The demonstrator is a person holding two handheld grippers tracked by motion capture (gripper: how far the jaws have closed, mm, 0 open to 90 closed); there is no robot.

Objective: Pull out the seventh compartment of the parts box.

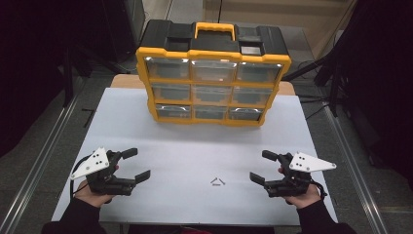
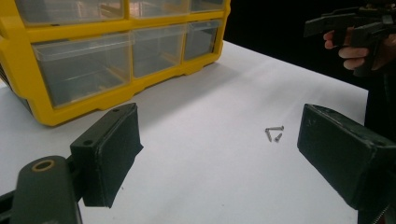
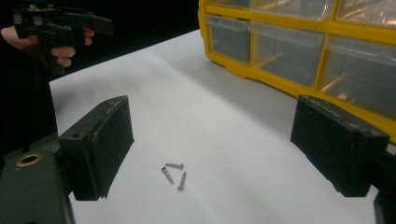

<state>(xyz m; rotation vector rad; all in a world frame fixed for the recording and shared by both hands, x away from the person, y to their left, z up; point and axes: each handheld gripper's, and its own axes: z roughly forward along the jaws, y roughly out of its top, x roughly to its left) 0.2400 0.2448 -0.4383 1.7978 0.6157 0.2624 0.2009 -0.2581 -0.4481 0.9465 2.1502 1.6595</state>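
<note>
A yellow and black organizer box (image 1: 212,73) with clear drawers stands upright at the back middle of the white table (image 1: 185,146). Three small screws (image 1: 217,182) lie together on the table near its front edge, between the two hands. My left gripper (image 1: 137,164) hovers at the front left, open and empty, jaws pointing right. My right gripper (image 1: 263,166) hovers at the front right, open and empty, jaws pointing left. In the left gripper view the screws (image 2: 274,133) lie ahead between the jaws; in the right gripper view the screws (image 3: 174,174) lie close below the jaws.
The box's drawers (image 2: 84,65) are all closed; some hold small parts (image 3: 336,84). The table's front edge lies just behind both hands. Dark floor and metal rails (image 1: 44,151) flank the table.
</note>
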